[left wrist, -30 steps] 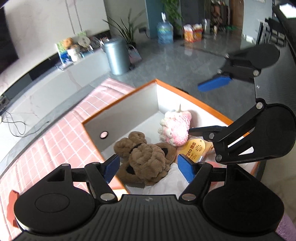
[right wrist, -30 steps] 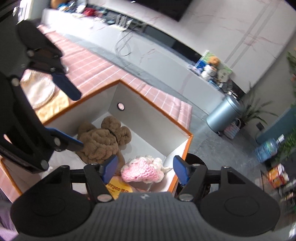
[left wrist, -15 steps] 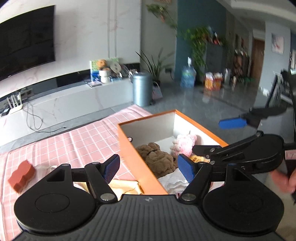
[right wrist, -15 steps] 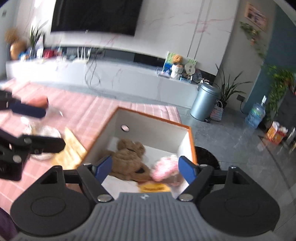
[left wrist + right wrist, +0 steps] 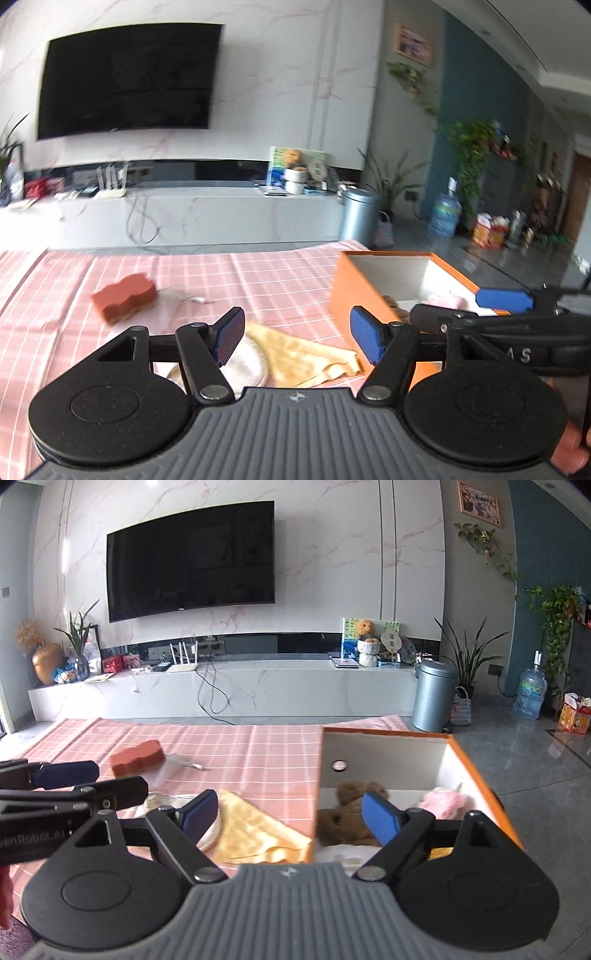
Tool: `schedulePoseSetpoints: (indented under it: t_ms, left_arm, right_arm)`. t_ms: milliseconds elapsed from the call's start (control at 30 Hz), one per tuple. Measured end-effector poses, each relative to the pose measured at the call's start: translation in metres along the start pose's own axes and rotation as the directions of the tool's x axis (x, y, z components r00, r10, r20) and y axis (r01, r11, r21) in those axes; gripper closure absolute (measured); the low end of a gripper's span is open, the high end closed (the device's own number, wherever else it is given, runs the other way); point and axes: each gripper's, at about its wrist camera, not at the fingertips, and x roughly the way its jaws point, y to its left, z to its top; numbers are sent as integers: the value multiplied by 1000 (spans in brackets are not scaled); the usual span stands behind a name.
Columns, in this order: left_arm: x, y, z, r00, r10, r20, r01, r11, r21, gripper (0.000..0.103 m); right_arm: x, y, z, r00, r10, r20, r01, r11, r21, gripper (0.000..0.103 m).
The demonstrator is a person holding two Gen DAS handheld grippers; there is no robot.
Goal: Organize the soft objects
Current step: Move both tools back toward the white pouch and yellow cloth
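Note:
An orange box (image 5: pixel 476 771) with white inner walls stands on the pink checked cloth (image 5: pixel 251 749). In it lie a brown plush bear (image 5: pixel 347 812) and a pink knitted toy (image 5: pixel 443 803). A yellow cloth (image 5: pixel 255 827) and a round whitish pad (image 5: pixel 243 363) lie left of the box. An orange sponge (image 5: pixel 123 297) lies farther left, also in the right wrist view (image 5: pixel 138 762). My left gripper (image 5: pixel 295 338) is open and empty above the yellow cloth (image 5: pixel 303 354). My right gripper (image 5: pixel 291 812) is open and empty over the box's left wall.
A crumpled clear wrapper (image 5: pixel 181 766) lies beside the sponge. Beyond the table stand a white TV bench (image 5: pixel 221 690), a grey bin (image 5: pixel 432 694) and a water bottle (image 5: pixel 530 694). The box (image 5: pixel 354 291) sits at the table's right end.
Both grippers have pulled back and tilted up from over the box. The view now takes in the table, sponge and wall. Both stay open and empty.

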Motion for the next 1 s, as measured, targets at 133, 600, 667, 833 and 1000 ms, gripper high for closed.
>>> schedulePoseSetpoints:
  t_ms: [133,600,667,833,1000]
  left_arm:
    - [-7,23,-8,999,33,1,-33,998,-48,27]
    - [-11,83,-53,994,103,-29,-106,981,-164,40]
    - [-7,85,-58,995,96,-35,-101,980,-174,41]
    - [4,93,-66,994,88,-69,-100,974,-201,41]
    - [15,101,-69,991,91,-100,-112,968,-225,41]
  right_arm:
    - [1,21,-10,1000,14,23,-14,1000,-8,17]
    - [22,86,-52,997,73,29,-68,987,-148,15]
    - [29,88,-57,996,92,7,-90,985,-148,15]
    - [53,85,-62,993,92,-70,-99,990,-102,15]
    - [77,85,-68,988,84,-134,-98,990,-102,15]
